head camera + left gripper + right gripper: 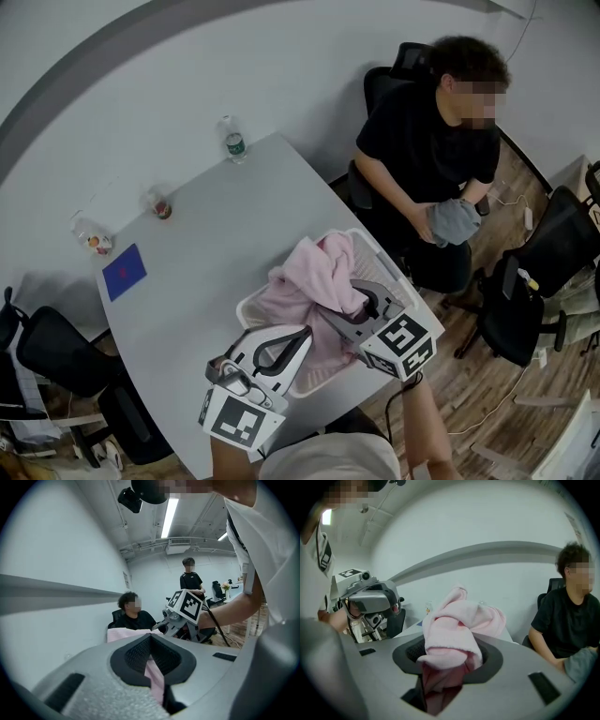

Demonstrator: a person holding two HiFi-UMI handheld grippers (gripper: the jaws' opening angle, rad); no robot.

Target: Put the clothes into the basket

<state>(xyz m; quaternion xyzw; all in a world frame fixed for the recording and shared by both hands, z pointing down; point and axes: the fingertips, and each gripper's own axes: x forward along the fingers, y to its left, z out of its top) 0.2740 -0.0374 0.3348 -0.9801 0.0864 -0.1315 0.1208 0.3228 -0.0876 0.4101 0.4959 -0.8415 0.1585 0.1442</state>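
A pink garment (314, 277) hangs bunched over a white basket (375, 251) at the near right corner of the table, its lower part inside the basket. My left gripper (298, 339) is shut on a fold of the pink garment (154, 677) at its near left side. My right gripper (349, 309) is shut on the pink garment (452, 634) too, on its right side; the cloth bulges up out of the jaws. In the left gripper view the right gripper's marker cube (189, 605) shows just beyond the cloth.
A grey table (206, 244) carries a water bottle (233, 140) at the far edge, a small jar (160, 206), another small container (92, 240) and a blue card (124, 272) on the left. A seated person (431, 150) holds grey cloth (454, 220) to the right. Office chairs stand around.
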